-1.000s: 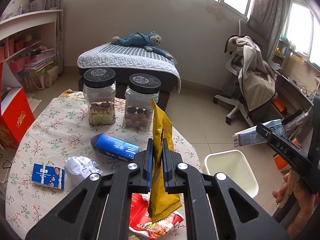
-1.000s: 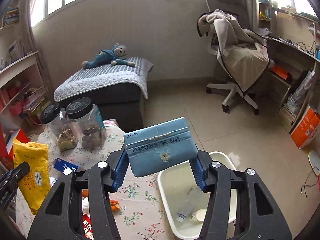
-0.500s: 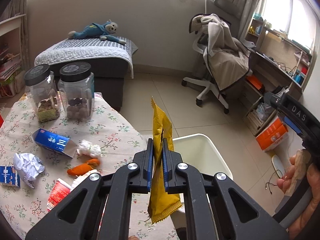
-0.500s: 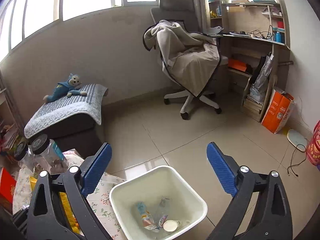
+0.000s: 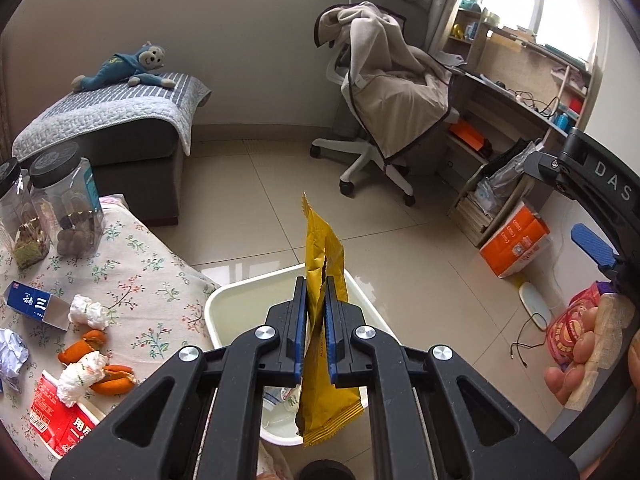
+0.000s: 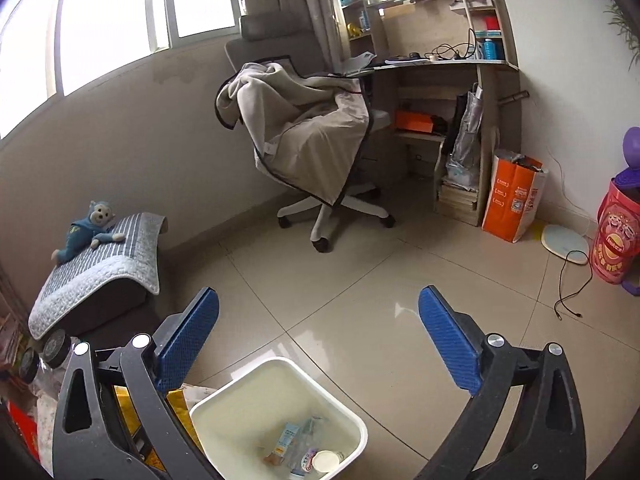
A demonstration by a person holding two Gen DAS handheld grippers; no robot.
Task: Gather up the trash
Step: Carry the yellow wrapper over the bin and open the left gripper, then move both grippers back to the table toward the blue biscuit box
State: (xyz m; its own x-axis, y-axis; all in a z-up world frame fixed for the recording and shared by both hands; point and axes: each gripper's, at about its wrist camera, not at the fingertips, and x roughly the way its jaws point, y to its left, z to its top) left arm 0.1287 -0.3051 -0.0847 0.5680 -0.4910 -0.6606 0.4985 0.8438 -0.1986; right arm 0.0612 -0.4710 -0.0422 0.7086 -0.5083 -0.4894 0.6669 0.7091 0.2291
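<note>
Left tongs [image 5: 316, 312] clamped on upright yellow wrapper [image 5: 322, 248], white bin [image 5: 240, 304] directly beneath at lower centre; right tongs [image 6: 318, 344] just opened, empty.

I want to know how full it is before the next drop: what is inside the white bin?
The white bin holds a few pieces on its floor: a small carton, a round cup lid and clear plastic wrapping. Most of the floor is bare. The near corner is cut off by the frame.
</note>
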